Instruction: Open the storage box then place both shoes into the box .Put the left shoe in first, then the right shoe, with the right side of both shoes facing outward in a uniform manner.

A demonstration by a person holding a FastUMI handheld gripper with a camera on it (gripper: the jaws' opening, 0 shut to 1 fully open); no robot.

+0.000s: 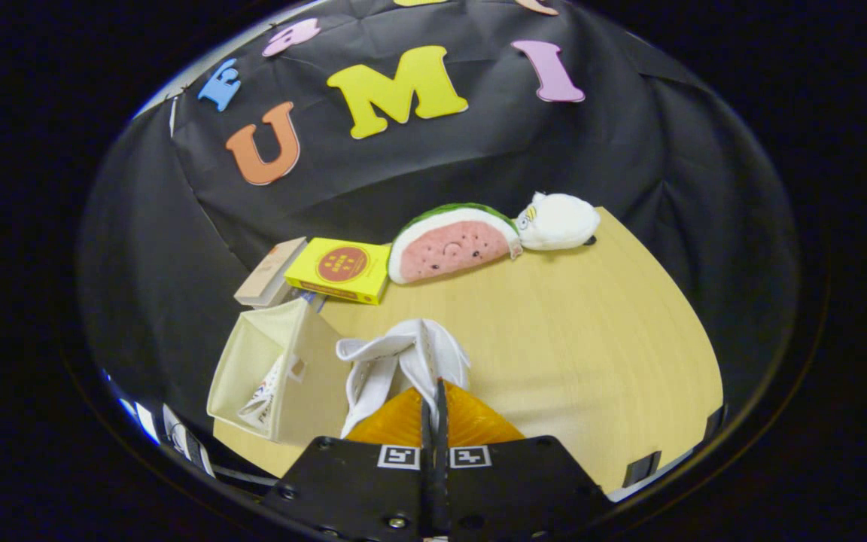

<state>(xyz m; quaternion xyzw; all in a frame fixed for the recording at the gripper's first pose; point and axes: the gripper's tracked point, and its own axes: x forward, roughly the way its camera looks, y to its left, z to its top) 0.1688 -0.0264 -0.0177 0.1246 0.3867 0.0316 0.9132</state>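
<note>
My gripper [433,391] is shut on a white shoe [396,361] with an orange sole [471,425]. The two fingers stand almost together, pinching a thin edge of its upper. The shoe hangs just ahead of the fingers, above the wooden table [569,339]. Directly left of the shoe stands the cream fabric storage box [253,354] with its mouth open. Inside the box lies a white item with coloured print [268,399]; I cannot tell whether it is the other shoe.
Beyond the box lie a yellow carton [339,269] and a tan book [272,272]. A watermelon-slice plush [452,245] and a white plush [558,220] sit at the table's far edge. Bare tabletop stretches to the right of the fingers.
</note>
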